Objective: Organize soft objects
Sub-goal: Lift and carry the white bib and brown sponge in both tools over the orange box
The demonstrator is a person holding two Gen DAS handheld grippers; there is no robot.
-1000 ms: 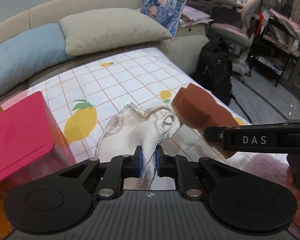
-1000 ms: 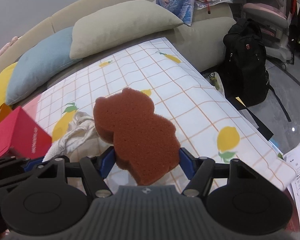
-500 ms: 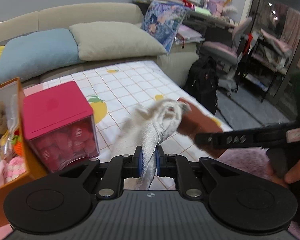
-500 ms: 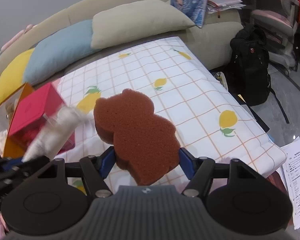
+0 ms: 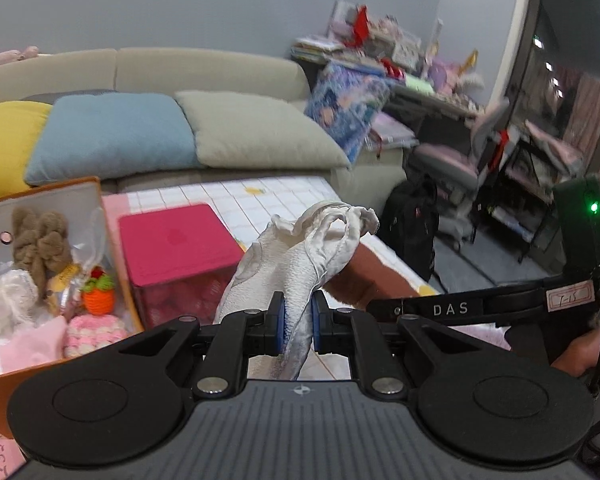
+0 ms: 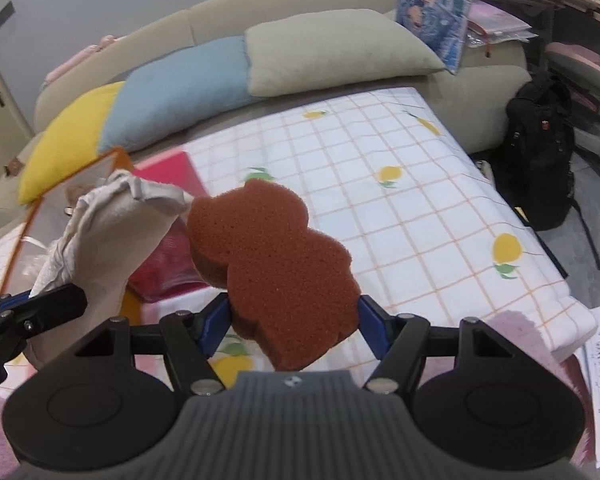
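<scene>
Above the lemon-print sheet (image 6: 400,216), the right gripper (image 6: 294,320) clamps a brown sponge (image 6: 272,264) between its blue pads. The sponge is a thick, porous slab cut in a rounded animal outline with two ear bumps at the far end, and it is held clear of the sheet. Just to its left, the left gripper (image 5: 298,322) pinches a white cloth (image 5: 296,256), jaws nearly together on a gathered fold. The cloth is nubbly terry with a smooth, shiny edging that curls into loops at the top; it stands up from the pads and also hangs limp below them. In the left view the sponge (image 5: 364,280) shows behind the cloth, touching or nearly so.

Left of the cloth sits a red box (image 5: 180,256) with a flat matte lid and see-through walls. Beside that is an orange bin (image 5: 60,280) with pale inner walls, holding a fuzzy brown plush (image 5: 40,248), a knitted orange piece (image 5: 98,298) and pink and white fluffy things. Behind, a beige sofa (image 6: 284,8) carries yellow (image 6: 68,140), blue (image 6: 180,88) and beige (image 6: 336,52) cushions. A black backpack (image 6: 540,160) stands on the floor to the right.
</scene>
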